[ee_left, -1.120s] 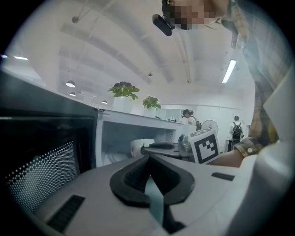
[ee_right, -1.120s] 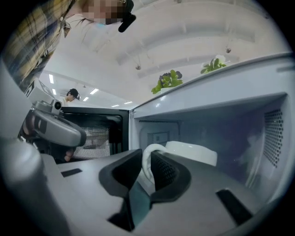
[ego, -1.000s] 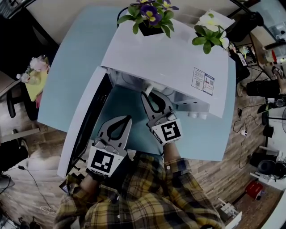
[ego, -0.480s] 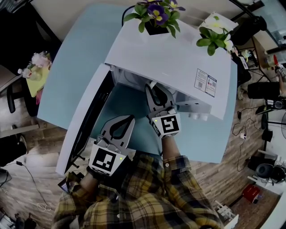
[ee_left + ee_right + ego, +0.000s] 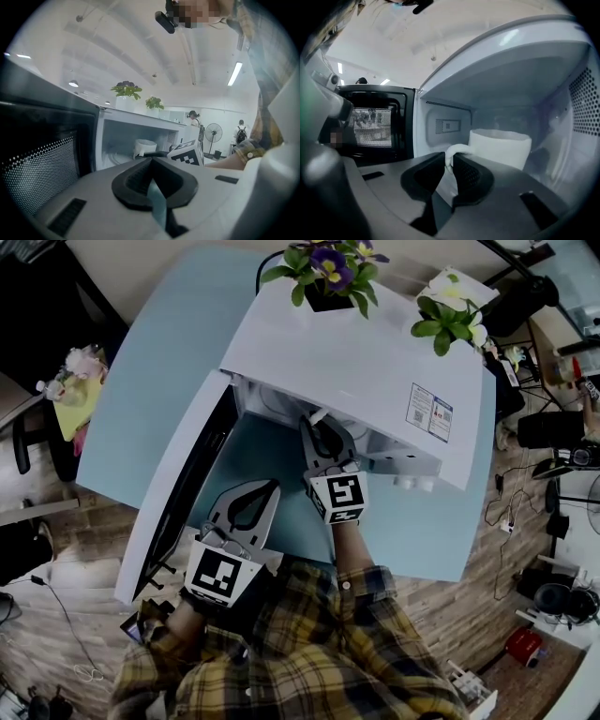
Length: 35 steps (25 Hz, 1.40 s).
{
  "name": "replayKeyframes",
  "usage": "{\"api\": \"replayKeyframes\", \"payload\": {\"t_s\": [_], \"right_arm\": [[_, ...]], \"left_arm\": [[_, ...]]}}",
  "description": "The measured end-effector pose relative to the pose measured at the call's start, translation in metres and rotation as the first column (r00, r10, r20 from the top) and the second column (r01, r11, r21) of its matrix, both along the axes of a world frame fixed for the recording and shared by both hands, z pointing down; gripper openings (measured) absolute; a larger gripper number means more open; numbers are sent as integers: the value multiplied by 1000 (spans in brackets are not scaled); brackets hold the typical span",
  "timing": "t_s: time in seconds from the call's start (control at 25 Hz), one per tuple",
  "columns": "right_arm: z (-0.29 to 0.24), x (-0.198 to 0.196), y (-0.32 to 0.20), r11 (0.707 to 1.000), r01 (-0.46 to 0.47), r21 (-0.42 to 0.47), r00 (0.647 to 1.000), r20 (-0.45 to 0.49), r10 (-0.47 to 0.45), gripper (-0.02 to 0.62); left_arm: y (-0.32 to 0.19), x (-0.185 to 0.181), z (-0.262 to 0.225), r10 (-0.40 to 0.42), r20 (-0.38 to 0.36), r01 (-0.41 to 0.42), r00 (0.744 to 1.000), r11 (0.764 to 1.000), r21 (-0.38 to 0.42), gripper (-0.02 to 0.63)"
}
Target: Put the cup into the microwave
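Observation:
The white cup [image 5: 501,147] sits inside the white microwave [image 5: 347,362]. My right gripper [image 5: 449,164] is shut on its handle, right at the cavity opening. In the head view only a bit of the cup [image 5: 316,414] shows under the microwave's top edge, at the right gripper [image 5: 319,429]. The microwave door [image 5: 178,493] stands open to the left. My left gripper [image 5: 270,487] hovers over the blue table in front of the door, shut with nothing in it. In the left gripper view, the cup [image 5: 144,147] shows in the cavity beyond the left gripper [image 5: 152,176].
Two potted plants [image 5: 323,268] [image 5: 445,320] stand on top of the microwave. The blue table [image 5: 141,390] ends close behind my grippers. Cables and gear lie on the wooden floor [image 5: 553,521] to the right.
My right gripper has pushed a little further into the microwave with the cup. The left gripper has hardly moved.

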State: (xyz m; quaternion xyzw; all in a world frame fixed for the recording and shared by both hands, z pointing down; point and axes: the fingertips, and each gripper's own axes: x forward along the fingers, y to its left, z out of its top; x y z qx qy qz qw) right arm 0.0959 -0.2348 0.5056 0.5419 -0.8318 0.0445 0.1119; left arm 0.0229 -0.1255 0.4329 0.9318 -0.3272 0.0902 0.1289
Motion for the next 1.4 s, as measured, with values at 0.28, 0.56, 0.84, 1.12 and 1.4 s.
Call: {"api": "replayKeyframes", "payload": {"t_s": [0.28,0.56,0.84,1.12,1.4], "right_arm": [[3,-2,-2,1000,-5,9,999,40,4,57],[6,-4,-1,1000,-8,9,1000,18,8,77],[5,-3,6,1000,-13,18,1000,0,13,98],[-1,2,15,1000,-26,12,1000,2,26,98],[-16,13,30,998,-46,31,999,24,45,98]], "left_arm": [[-1,-4,1,-7,0,7,1000,1000,0,-9],[-1,-7,1,-7,-3,7,1000,1000,0,-9],[0,-10,0,-13,-13,13,1000,1000,-1,-9],[2,-13,-4,-17,-14,17,1000,1000,10,-9],[7,-14,-12,-26,-24,26,999,999,26,-9]]}}
